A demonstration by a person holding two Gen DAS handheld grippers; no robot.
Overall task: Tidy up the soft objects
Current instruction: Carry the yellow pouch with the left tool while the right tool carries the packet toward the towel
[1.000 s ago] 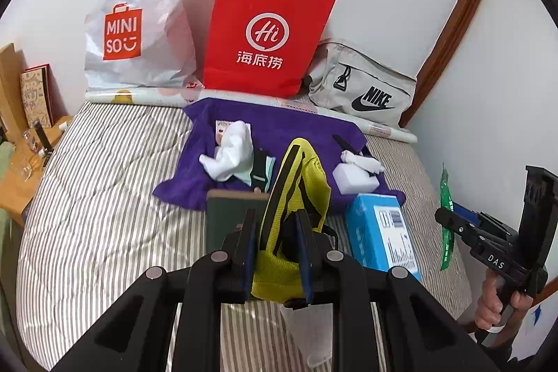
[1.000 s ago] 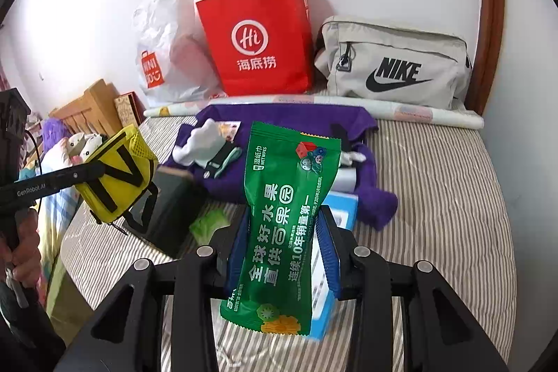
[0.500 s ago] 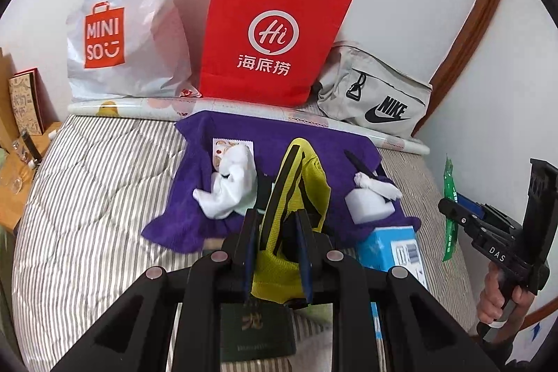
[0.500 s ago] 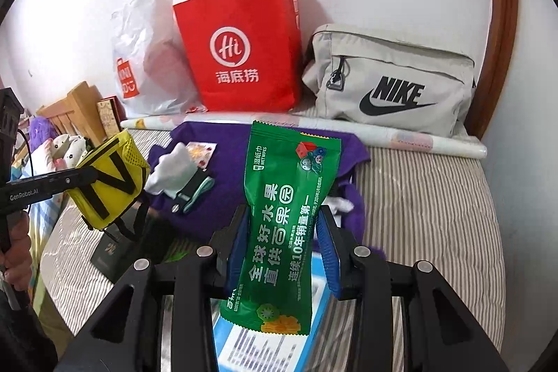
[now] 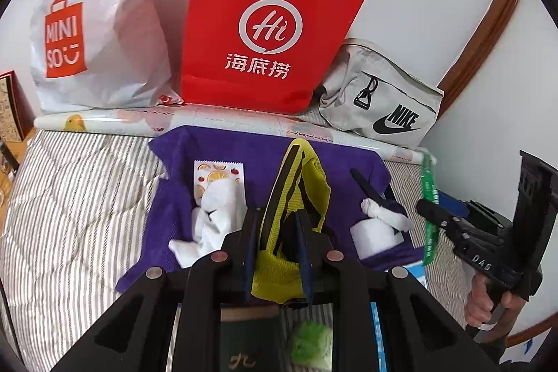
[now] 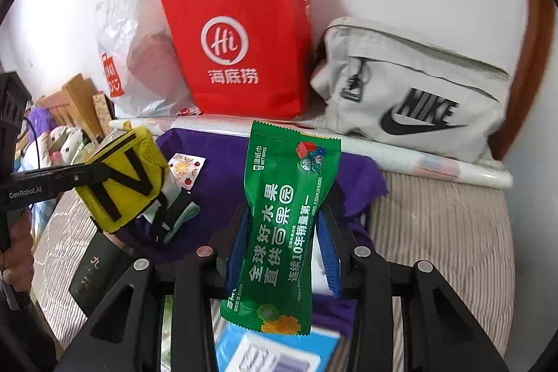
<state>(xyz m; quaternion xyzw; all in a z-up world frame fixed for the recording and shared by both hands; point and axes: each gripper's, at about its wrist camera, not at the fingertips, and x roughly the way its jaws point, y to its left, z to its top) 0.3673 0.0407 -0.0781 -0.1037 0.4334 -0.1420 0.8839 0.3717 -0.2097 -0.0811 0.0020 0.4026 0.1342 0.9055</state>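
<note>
Both items are carried above the striped bed point(image 5: 76, 215), and the step in hand is judged to be their delivery toward the containers along the wall. A steady pinch should be kept on each while it is lifted over the purple cloth point(image 5: 223, 149), so that the small things lying there are not swept aside; release is best delayed until each item is over its chosen opening, since both are limp and will sag.

The left claw point(image 5: 277, 243) is pressed together on the yellow mesh pouch with black straps point(image 5: 300, 176), which stands up from between the fingers toward 12 o'clock. The red paper bag with white handles point(image 5: 265, 23) lies beyond it at 12 o'clock, the white plastic shopping bag point(image 5: 97, 33) at 10 o'clock.

The right claw point(image 6: 284, 250) is pinching the green packet of wet wipes point(image 6: 286, 218) at its waist, the packet extending above and below the fingers. The grey fabric waist bag point(image 6: 411, 89) lies at 1 o'clock, the red bag at 11 o'clock.
</note>
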